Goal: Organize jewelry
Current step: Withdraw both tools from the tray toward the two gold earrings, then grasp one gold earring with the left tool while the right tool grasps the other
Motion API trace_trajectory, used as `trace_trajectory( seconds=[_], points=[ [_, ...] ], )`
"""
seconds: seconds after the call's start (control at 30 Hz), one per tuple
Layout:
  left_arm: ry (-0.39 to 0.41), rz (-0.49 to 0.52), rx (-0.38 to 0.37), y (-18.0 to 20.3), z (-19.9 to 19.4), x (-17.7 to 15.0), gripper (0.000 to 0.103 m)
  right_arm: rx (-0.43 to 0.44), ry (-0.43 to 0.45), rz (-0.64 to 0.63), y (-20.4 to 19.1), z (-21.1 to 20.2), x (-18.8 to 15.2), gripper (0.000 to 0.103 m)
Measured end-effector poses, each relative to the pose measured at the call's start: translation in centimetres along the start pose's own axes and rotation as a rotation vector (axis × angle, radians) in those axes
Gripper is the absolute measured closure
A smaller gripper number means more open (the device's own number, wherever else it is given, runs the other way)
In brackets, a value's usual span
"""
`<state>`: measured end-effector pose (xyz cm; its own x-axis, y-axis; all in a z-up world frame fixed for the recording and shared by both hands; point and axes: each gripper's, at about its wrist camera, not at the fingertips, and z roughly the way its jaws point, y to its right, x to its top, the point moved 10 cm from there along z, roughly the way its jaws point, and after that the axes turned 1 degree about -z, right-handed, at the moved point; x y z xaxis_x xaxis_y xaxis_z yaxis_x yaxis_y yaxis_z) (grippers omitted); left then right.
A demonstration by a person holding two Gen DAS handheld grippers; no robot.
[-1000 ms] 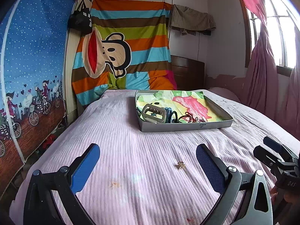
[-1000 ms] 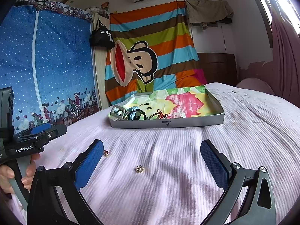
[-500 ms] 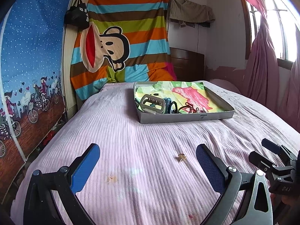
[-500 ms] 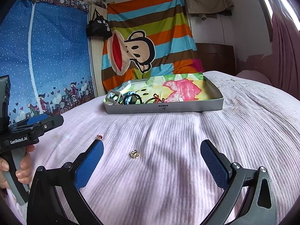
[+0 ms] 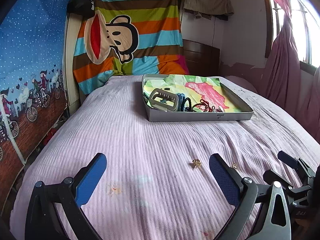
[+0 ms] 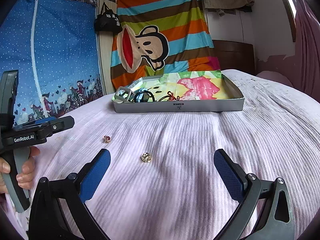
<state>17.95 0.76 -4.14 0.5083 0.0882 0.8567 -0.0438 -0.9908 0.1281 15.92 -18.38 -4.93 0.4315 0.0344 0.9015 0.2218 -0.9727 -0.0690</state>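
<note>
A small gold earring (image 5: 196,162) lies on the pink bedspread just inside the right finger of my left gripper (image 5: 158,170), which is open and empty. A second gold piece (image 5: 234,165) peeks out beyond that finger. In the right wrist view, a round gold earring (image 6: 146,157) lies between the spread fingers of my right gripper (image 6: 162,160), also open and empty. A red-and-gold earring (image 6: 107,139) lies further left. The grey tray (image 5: 200,118) (image 6: 180,107), with colourful lining, holds a grey clip (image 5: 164,100), dark pieces and a red cord (image 6: 172,97).
The bed (image 5: 140,136) meets a blue patterned wardrobe (image 5: 30,60) on the left and a striped cartoon blanket (image 5: 130,36) at the head. Pink curtains (image 5: 284,64) hang at right. A hand (image 6: 26,172) holds the left gripper's handle (image 6: 40,128). The right gripper (image 5: 290,168) is at the left view's right edge.
Both views have shifted so the tray and earrings sit higher in frame. The second gold piece has come into the left wrist view. Both grippers stay open.
</note>
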Motion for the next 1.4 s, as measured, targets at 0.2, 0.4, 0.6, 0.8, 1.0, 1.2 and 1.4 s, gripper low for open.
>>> trace_trajectory(
  seconds=[0.2, 0.4, 0.6, 0.8, 1.0, 1.2, 1.4],
  points=[
    [-0.048, 0.002, -0.040, 0.5, 1.2, -0.2, 0.000, 0.014, -0.036, -0.009, -0.3, 0.8, -0.5, 0.011],
    [-0.092, 0.043, -0.083, 1.8, 2.2, -0.6, 0.001, 0.045, -0.087, 0.004, -0.3, 1.8, -1.2, 0.032],
    [-0.126, 0.077, -0.116, 3.0, 3.1, -1.1, 0.013, 0.085, -0.153, 0.016, -0.6, 3.4, -2.2, 0.052],
    [-0.176, 0.101, -0.154, 3.9, 4.1, -1.9, 0.033, 0.111, -0.199, 0.005, -1.2, 4.6, -2.8, 0.063],
    [-0.218, 0.082, -0.194, 4.3, 5.0, -2.6, 0.050, 0.144, -0.244, -0.006, -2.0, 6.0, -3.1, 0.068],
    [-0.236, 0.061, -0.219, 4.6, 5.7, -3.0, 0.062, 0.158, -0.281, -0.015, -2.5, 7.7, -3.1, 0.072],
    [-0.244, 0.047, -0.233, 4.6, 5.9, -3.2, 0.074, 0.165, -0.297, -0.009, -2.5, 8.1, -3.3, 0.074]
  ],
)
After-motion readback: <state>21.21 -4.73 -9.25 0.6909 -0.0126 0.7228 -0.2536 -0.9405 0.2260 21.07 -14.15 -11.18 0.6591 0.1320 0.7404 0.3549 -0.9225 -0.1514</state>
